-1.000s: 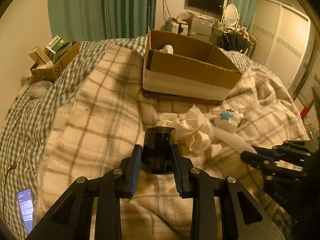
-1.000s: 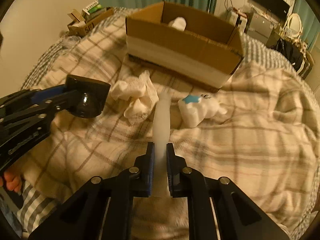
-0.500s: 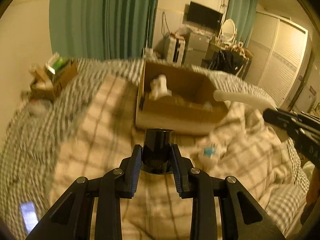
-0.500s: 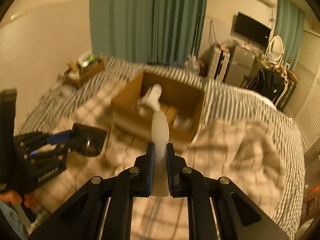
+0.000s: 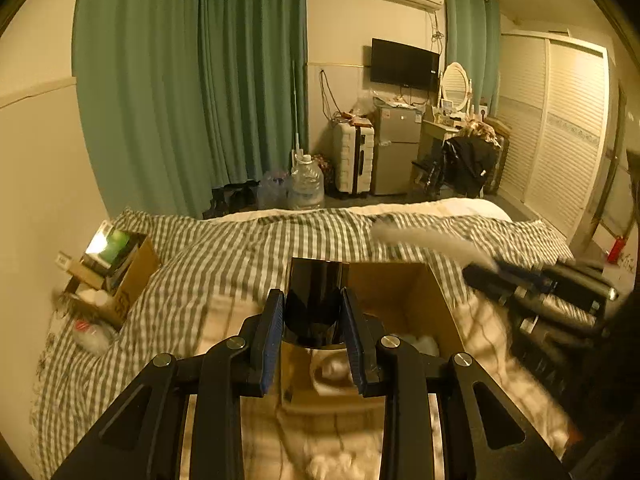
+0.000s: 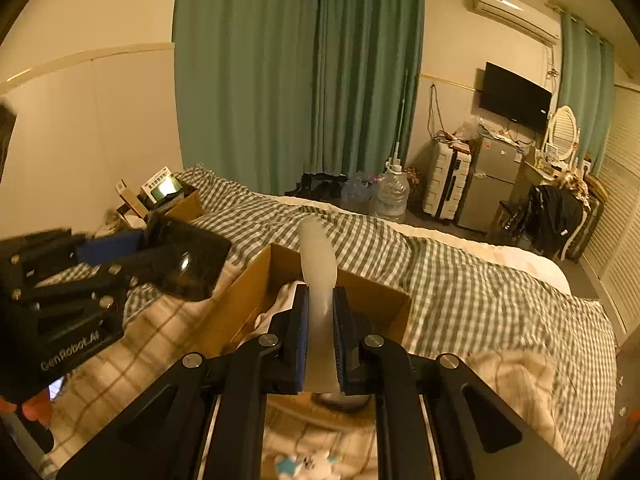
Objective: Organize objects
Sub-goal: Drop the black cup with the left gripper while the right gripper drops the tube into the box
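My left gripper (image 5: 312, 334) clamps black cup (image 5: 314, 304); right gripper (image 6: 320, 340) pinches white tube (image 6: 318, 280). Only right view shows toy (image 6: 308, 462) below. Cardboard box (image 5: 420, 300) partly hidden behind cup.

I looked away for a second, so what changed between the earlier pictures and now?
Both tongs rose from the blanket to above the cardboard box. The left tongs still grip the black cup, the right tongs the white tube. The box stayed put.
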Demonstrator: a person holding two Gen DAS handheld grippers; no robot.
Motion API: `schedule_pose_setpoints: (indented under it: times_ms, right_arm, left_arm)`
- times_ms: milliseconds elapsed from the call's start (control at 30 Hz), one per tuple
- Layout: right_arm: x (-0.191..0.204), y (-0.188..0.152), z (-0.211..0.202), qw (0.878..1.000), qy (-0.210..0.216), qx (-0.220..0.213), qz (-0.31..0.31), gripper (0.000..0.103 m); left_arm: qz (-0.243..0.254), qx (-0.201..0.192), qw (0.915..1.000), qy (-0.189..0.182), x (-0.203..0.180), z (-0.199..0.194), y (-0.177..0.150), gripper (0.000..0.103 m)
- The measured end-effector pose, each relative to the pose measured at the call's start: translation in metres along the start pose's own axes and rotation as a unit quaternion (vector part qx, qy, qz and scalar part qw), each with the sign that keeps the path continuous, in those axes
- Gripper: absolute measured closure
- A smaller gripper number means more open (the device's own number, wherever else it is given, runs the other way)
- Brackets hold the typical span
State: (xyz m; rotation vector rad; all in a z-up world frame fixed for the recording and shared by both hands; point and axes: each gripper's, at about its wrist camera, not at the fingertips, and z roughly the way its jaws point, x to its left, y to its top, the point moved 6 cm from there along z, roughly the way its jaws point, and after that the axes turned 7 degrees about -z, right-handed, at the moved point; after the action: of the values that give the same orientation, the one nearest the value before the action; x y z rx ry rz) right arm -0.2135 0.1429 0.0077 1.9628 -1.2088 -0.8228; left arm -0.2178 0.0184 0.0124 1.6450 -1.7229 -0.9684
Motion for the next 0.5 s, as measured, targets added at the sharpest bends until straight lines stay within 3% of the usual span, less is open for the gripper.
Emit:
schedule_pose_setpoints:
  times_ms: [200,500]
  right_arm:
    - [-0.006,-0.014,0.055,1.0,0.016,0.011,-0.021,0.093]
    - [-0.018,-0.054,0.111,0.998,0.05,0.047,-0.014,0.091]
  left_arm:
    - [0.008,-0.01,0.9997,0.022,-0.011,0.05,-0.003,0.074]
    - [-0.012,0.037,0.9992,0.005,-0.018,0.116,-0.037,0.074]
